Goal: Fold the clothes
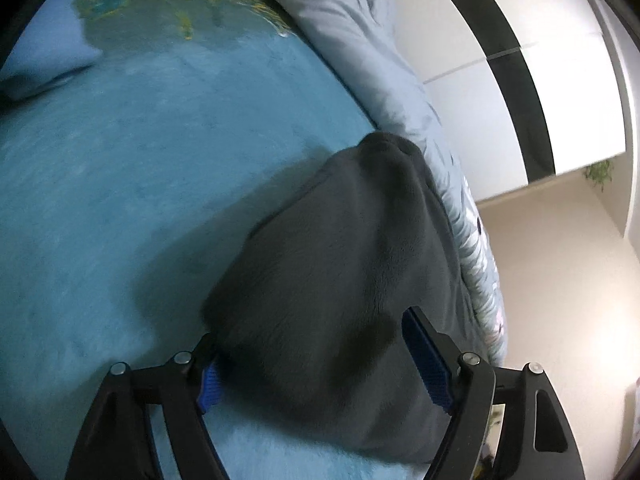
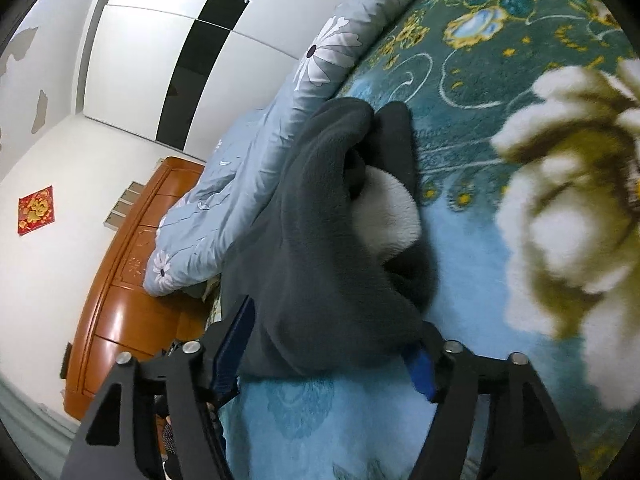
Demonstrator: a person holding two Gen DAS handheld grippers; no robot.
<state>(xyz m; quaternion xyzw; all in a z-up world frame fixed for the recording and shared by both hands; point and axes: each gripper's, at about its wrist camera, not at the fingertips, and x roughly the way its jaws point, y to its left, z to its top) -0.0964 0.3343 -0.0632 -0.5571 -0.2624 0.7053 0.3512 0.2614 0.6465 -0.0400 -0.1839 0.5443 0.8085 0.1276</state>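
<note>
Dark grey fleece garment (image 1: pixel 344 280) lies bunched on the bed, on a teal plush blanket (image 1: pixel 140 200), with its near end reaching in between the fingers of both grippers. In the left wrist view the left gripper (image 1: pixel 328 364) stands wide open over that near end: the blue pad of one finger (image 1: pixel 428 364) sits just at the cloth's edge, the other blue pad (image 1: pixel 208 388) is partly hidden behind the fabric, and neither is seen pressing on it. In the right wrist view the right gripper (image 2: pixel 332 344) is likewise spread apart, its fingers flanking the garment's (image 2: pixel 320 240) near fold; whether the pads touch the cloth cannot be told, but they do not pinch it. A little farther along, a white fleecy lining (image 2: pixel 384 216) shows where the grey fabric turns back. Beside the garment, along the bed's edge, runs a pale blue quilt (image 2: pixel 240 184) printed with white daisies. The blanket (image 2: pixel 500 92) carries a large flower pattern toward its far part. Beyond the bed stand a brown wooden dresser (image 2: pixel 120 288), and a white wardrobe (image 2: pixel 160 52) with a black stripe.
</note>
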